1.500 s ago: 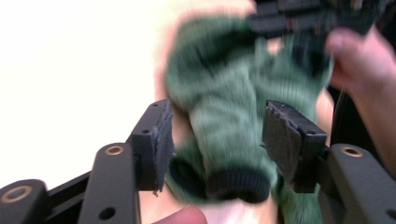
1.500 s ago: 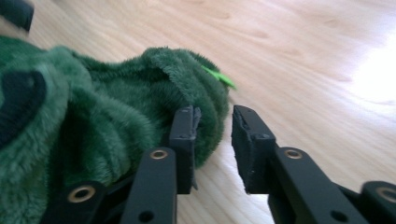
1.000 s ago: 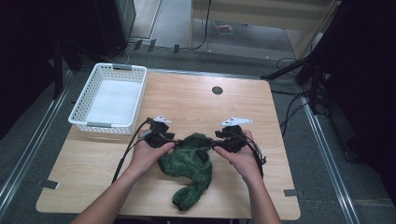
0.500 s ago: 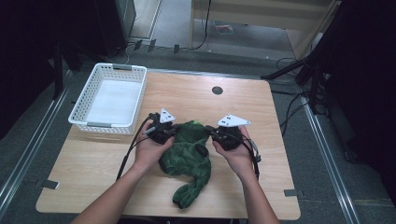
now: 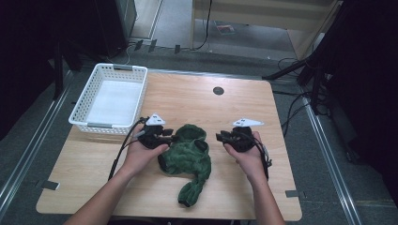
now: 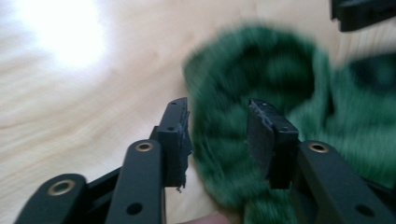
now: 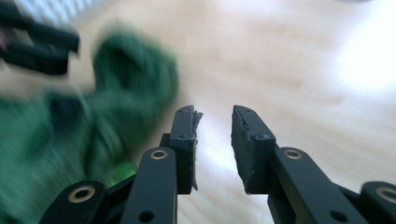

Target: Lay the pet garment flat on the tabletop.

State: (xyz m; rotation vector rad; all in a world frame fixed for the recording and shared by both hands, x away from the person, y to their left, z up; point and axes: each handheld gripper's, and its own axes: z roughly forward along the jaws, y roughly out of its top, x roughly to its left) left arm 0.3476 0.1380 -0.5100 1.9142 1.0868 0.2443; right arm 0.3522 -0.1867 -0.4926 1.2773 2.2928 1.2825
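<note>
A green fuzzy cloth (image 5: pixel 187 157) lies bunched at the front middle of the wooden table (image 5: pixel 197 105), one end trailing toward the front edge. My left gripper (image 5: pixel 173 138) sits at the cloth's left upper edge. In the left gripper view its jaws (image 6: pixel 218 112) have just been opening; the green cloth (image 6: pixel 261 70) lies in the gap, and the pads stand clear of it. My right gripper (image 5: pixel 219 137) is off the cloth's right side. Its jaws (image 7: pixel 212 114) have just been opening too, with bare wood between them and the cloth (image 7: pixel 116 88) to the left.
A white plastic basket (image 5: pixel 101 125) stands at the table's left rear, close behind the left hand. A small dark round hole (image 5: pixel 218 90) sits in the tabletop at the back. Cables and dark stands crowd the floor to the right.
Both grippers closed in on the cloth's upper part, then opened and drew apart. The right one moved right, off the cloth. The cloth is more bunched than a second ago.
</note>
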